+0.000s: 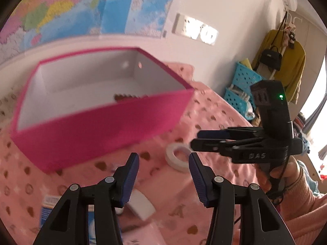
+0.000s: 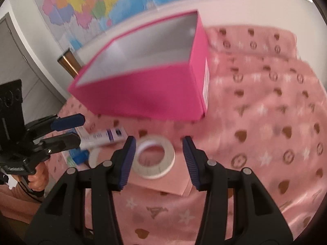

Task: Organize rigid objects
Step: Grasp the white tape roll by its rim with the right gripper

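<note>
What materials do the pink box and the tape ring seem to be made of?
Pink box: probably cardboard, matte, judging by its thin flat walls, white inside and printed label. Tape ring: likely paper tape, dull off-white, wound on a core. Blur leaves both uncertain.

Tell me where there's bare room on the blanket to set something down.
Free: the blanket right of the pink box and the tape roll. Crowded: left of the roll, around the tube and the blue package.
</note>
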